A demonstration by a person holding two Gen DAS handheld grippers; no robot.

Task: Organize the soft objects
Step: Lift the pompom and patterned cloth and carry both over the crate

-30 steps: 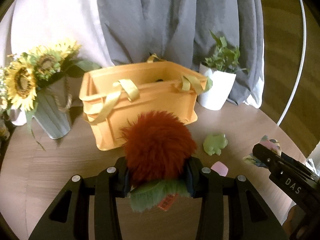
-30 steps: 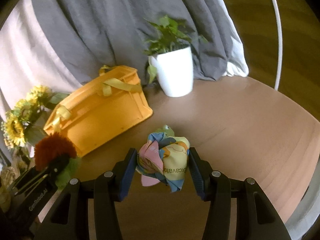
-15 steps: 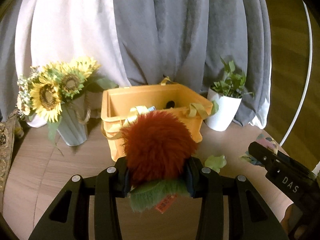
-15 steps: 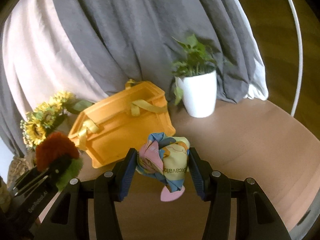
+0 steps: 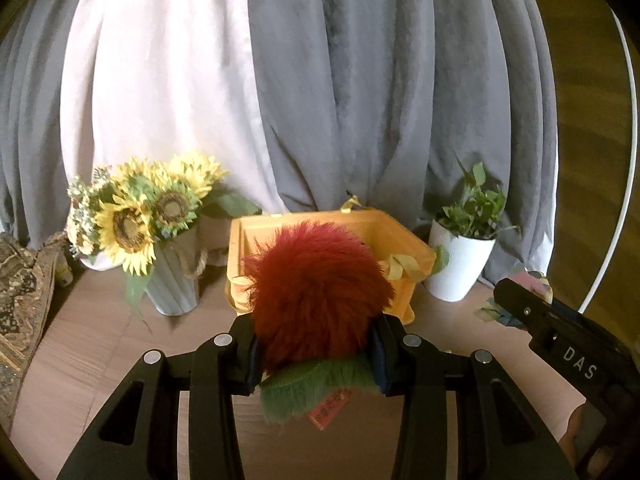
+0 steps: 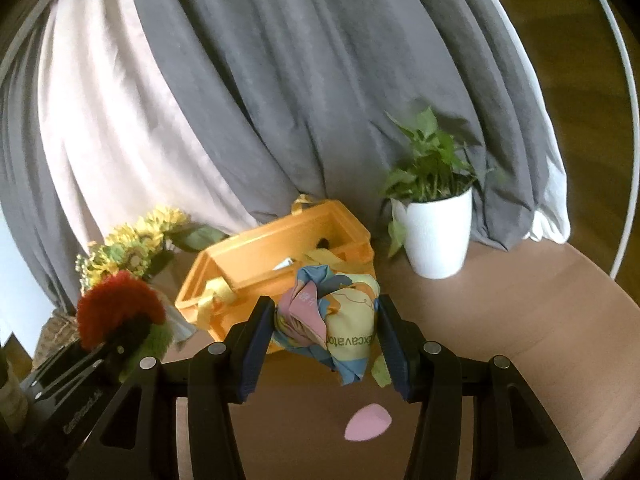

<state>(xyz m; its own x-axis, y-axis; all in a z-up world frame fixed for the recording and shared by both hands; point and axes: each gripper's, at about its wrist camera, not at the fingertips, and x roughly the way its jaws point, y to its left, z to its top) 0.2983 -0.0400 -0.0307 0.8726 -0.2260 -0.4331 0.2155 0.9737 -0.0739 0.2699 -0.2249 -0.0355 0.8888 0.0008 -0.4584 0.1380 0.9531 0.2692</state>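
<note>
Red plush toy (image 5: 316,292) is sitting clamped in the left gripper (image 5: 316,356), raised before the orange basket (image 6: 272,276). Right gripper (image 6: 326,340) is clenching a crumpled patterned cloth (image 6: 336,320) above the table (image 6: 500,312).

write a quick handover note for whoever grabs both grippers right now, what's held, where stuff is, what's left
Left gripper: shut on the red and green plush toy, held in the air in front of the orange storage box.
Right gripper: shut on the bunched colourful cloth, also in the air, near the box.
Box: open on the round wooden table, between the sunflower vase and the white potted plant; something small already lies inside.
Done: both items picked up.
Left: likely drop both into the box, then collect the pink piece and a green bit on the table.
</note>
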